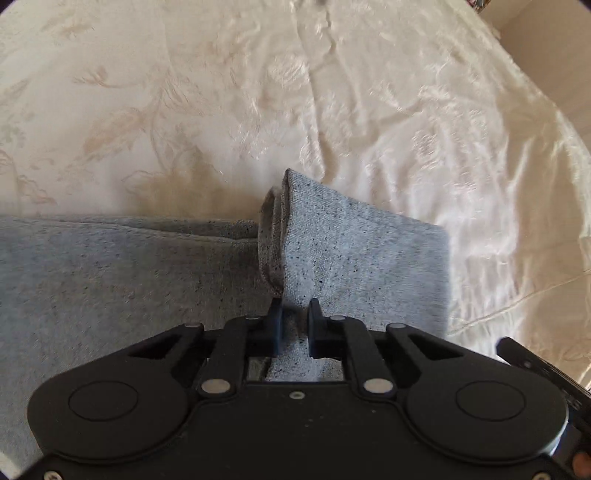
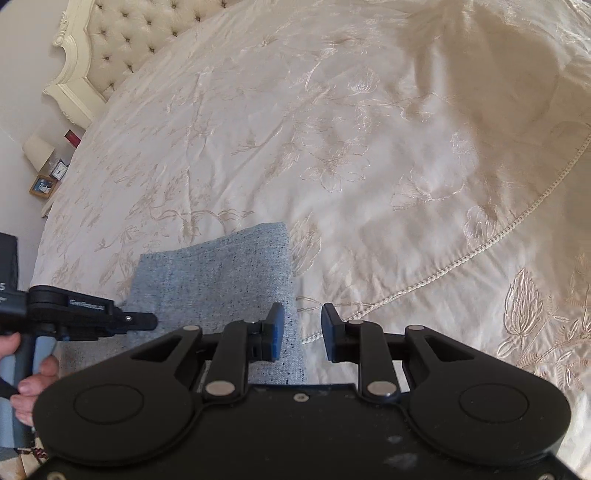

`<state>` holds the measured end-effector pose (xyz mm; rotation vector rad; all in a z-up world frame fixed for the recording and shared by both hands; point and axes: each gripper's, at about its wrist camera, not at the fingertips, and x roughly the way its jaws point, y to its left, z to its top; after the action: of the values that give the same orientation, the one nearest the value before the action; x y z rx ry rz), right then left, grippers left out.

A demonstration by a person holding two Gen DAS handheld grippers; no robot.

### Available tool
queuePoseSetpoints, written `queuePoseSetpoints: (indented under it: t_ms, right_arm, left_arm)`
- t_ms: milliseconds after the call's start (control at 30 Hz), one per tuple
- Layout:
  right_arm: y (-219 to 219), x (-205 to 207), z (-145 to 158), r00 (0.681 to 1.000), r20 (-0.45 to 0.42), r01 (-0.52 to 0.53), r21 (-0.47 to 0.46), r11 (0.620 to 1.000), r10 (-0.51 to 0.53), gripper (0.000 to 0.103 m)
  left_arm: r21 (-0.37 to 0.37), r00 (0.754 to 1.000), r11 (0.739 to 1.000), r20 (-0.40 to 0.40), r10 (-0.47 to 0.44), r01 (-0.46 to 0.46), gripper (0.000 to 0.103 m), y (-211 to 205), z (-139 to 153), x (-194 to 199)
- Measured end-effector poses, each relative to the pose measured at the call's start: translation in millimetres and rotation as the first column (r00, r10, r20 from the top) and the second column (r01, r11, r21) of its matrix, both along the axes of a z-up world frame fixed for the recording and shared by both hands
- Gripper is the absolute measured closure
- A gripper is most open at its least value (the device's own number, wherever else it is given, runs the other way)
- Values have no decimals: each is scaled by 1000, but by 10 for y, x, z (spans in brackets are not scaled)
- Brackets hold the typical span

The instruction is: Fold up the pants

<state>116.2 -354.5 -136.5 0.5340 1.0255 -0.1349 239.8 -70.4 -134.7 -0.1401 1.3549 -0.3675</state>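
At the bottom of the left wrist view, the left gripper (image 1: 295, 314) has its jaws drawn narrow, pinching a fold of the grey pants (image 1: 129, 266). In the right wrist view, the right gripper (image 2: 303, 332) stands partly open with nothing between its pads. The pants lie across the lower half of both views on the cream bedspread (image 1: 369, 110), a tufted headboard (image 2: 122, 37) at upper left.

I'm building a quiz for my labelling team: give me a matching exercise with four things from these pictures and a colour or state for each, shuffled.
Things:
1 pants
2 bedspread
3 headboard
4 right tongs

Descriptions:
a cream, embroidered
b open, empty
c grey, speckled
d button-tufted

Pairs: 1-c, 2-a, 3-d, 4-b.
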Motion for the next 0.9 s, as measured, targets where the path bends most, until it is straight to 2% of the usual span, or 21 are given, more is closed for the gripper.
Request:
queuePoseSetpoints:
  t_ms: [100,200,300,433,600,700,800,900]
  right_arm:
    - [-4,-22,-10,1000,-4,-7,0,1000,7,78]
    - [26,-26,-17,1000,-6,-25,2,1000,25,78]
    - [97,21,-26,998,-3,-58,3,998,58,78]
    - [277,225,-39,991,15,-132,-1,991,132,78]
    - [680,675,-63,961,71,-263,-45,964,266,78]
    - [880,949,-289,943,21,-330,-62,942,332,78]
    - [943,1158,-674,923,-108,-379,-72,923,371,79]
    - [884,1149,-753,920,-97,-385,-55,921,379,82]
  left_arm:
    - [-2,999,999,4,52,-52,87,127,164,-74]
    - [49,994,993,10,107,-108,87,364,185,-190]
    - [124,991,984,-10,130,-128,87,490,-46,-191]
    - [124,984,980,-63,164,-155,86,611,-336,-136]
    - [173,985,973,-51,166,-155,84,487,-477,-106]
    - [197,988,970,-36,153,-143,82,422,-516,-86]
    - [195,986,969,-40,161,-150,80,469,-561,-103]
    - [188,984,969,-44,172,-161,79,463,-583,-94]
